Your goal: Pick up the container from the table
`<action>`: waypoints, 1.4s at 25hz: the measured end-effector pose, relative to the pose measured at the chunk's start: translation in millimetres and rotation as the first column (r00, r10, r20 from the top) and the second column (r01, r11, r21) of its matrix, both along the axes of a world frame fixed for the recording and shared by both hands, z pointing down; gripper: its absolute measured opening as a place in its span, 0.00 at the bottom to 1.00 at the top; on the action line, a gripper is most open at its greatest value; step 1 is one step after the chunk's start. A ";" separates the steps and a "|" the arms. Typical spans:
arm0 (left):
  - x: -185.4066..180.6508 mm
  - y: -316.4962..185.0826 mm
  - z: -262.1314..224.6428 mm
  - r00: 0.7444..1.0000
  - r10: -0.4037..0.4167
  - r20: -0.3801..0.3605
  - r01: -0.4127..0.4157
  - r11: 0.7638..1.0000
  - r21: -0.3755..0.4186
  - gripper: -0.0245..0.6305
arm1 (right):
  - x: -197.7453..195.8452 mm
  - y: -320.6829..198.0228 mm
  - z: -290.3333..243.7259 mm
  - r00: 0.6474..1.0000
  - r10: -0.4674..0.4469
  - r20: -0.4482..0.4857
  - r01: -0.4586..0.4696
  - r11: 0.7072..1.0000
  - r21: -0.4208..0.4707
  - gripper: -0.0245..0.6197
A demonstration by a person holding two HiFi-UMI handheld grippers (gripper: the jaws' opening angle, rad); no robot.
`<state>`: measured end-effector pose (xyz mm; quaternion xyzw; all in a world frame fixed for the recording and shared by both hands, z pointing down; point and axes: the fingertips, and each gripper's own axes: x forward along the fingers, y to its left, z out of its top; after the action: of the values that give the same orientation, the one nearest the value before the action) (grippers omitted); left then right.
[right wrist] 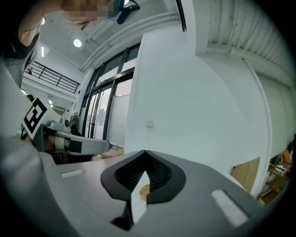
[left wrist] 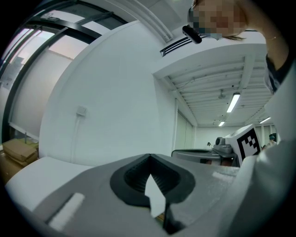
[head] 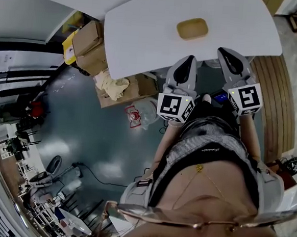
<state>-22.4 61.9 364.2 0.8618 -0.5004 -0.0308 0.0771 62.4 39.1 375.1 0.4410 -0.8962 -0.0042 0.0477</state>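
Facing the tan oval container (head: 192,28) on the white worktop (head: 139,38), left claw (head: 189,60) and right claw (head: 224,51), closed and empty, point level for reaching.

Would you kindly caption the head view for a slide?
Left gripper and right gripper, both shut, point toward the tan container on the white table.

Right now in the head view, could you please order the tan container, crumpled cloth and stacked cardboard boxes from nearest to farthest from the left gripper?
1. Tan container: on the table, just ahead of the left gripper.
2. Crumpled cloth: lower down, to its left.
3. Stacked cardboard boxes: farther left, past the table's edge.
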 end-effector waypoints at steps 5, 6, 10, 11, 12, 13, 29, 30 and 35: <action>-1.4 -13.3 3.6 1.000 -0.016 0.011 0.016 1.000 -0.014 0.04 | 3.0 -7.9 8.6 1.000 -0.009 -0.005 0.009 1.000 -0.027 0.08; -3.8 -17.0 4.3 1.000 -0.020 0.013 0.021 1.000 -0.017 0.04 | 1.7 -11.2 9.3 1.000 -0.010 -0.005 0.009 1.000 -0.029 0.08; -8.3 -26.2 10.6 1.000 -0.010 0.014 0.010 0.999 -0.031 0.04 | -2.8 -17.9 8.4 1.000 0.004 0.002 -0.004 1.000 -0.017 0.08; -7.4 -27.9 11.8 1.000 -0.004 0.017 0.004 1.000 -0.030 0.04 | -1.5 -18.1 10.3 1.000 0.012 -0.008 -0.012 1.000 -0.019 0.08; -6.0 -29.7 12.2 1.000 0.003 0.018 -0.003 1.000 -0.029 0.04 | -0.3 -18.6 11.5 1.000 0.019 -0.016 -0.019 1.000 -0.021 0.08; -4.7 -31.8 12.0 1.000 0.010 0.019 -0.010 1.000 -0.026 0.04 | 0.6 -19.5 11.9 0.999 0.026 -0.023 -0.026 0.999 -0.021 0.08; -35.3 -129.1 16.4 0.994 0.111 0.003 -0.111 0.993 -0.033 0.04 | -45.4 -99.3 13.8 0.994 0.092 -0.056 -0.094 0.995 -0.038 0.08; -36.5 -135.0 15.6 0.993 0.120 0.002 -0.120 0.992 -0.030 0.04 | -48.4 -104.9 14.2 0.994 0.095 -0.059 -0.097 0.994 -0.040 0.08; -43.8 -161.2 18.2 0.986 0.169 -0.002 -0.169 0.985 -0.035 0.04 | -58.6 -131.3 15.4 0.989 0.129 -0.069 -0.132 0.990 -0.043 0.08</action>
<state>-66.2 -99.3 382.4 0.8998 -0.4258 -0.0150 0.0942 3.7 -92.2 390.5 0.4969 -0.8633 0.0058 0.0881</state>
